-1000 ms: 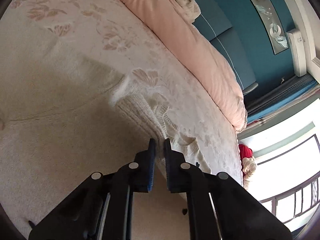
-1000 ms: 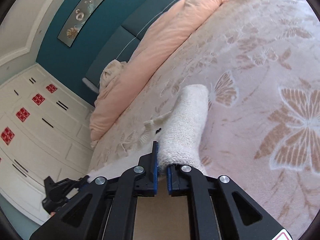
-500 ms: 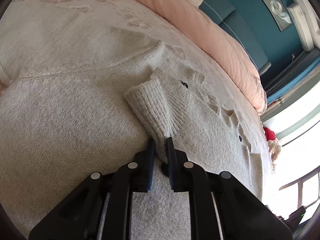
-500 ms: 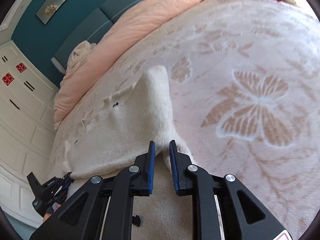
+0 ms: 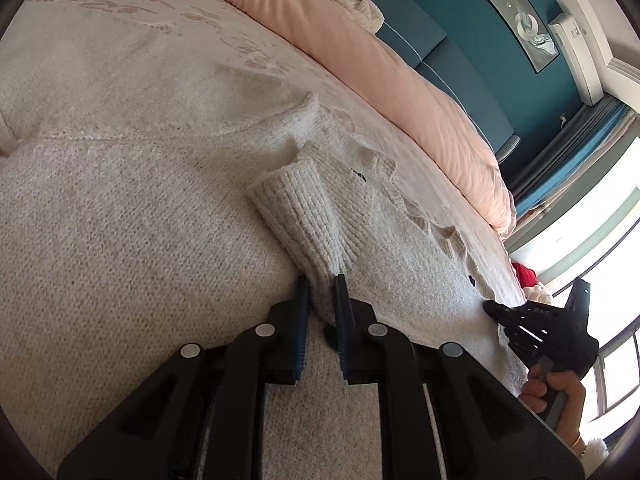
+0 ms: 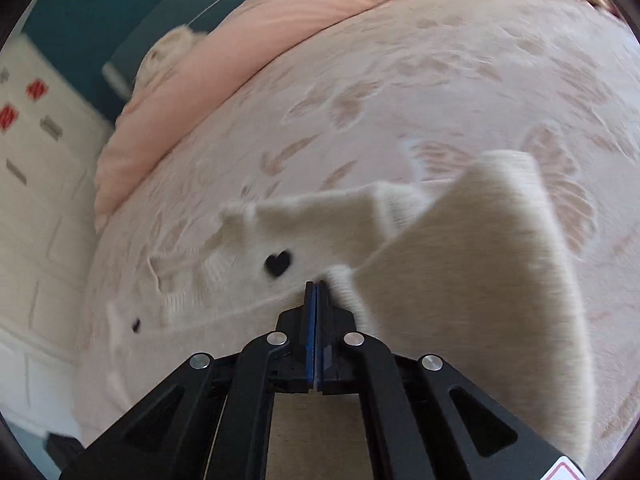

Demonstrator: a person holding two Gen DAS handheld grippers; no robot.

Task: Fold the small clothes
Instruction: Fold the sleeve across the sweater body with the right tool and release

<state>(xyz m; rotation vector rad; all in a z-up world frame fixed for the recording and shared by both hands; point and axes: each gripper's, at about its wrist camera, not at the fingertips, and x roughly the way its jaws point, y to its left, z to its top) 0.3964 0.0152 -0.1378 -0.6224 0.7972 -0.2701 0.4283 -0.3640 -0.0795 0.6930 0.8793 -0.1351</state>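
A cream knit cardigan (image 5: 168, 240) is lying spread across the patterned bedspread (image 6: 460, 72), filling the left and centre of the left wrist view. The left gripper (image 5: 320, 292) is pinching the ribbed sleeve cuff (image 5: 304, 216), knit bunched between its two blue-lined jaws, with the sleeve laid over the body of the garment at frame centre. In the right wrist view the right gripper (image 6: 316, 286) is showing its jaws pressed together with no gap; fabric is lying against the right jaw, but the blur makes it hard to tell whether any knit is caught — it looks shut on nothing. The other sleeve (image 6: 472, 264) is lying in the right half of that frame, near the heart-shaped button (image 6: 279, 263).

The sleeve-folding step appears to be in hand. The next move probably calls for the left jaws releasing the cuff flat on the chest — then both grippers taking an edge for the next fold.
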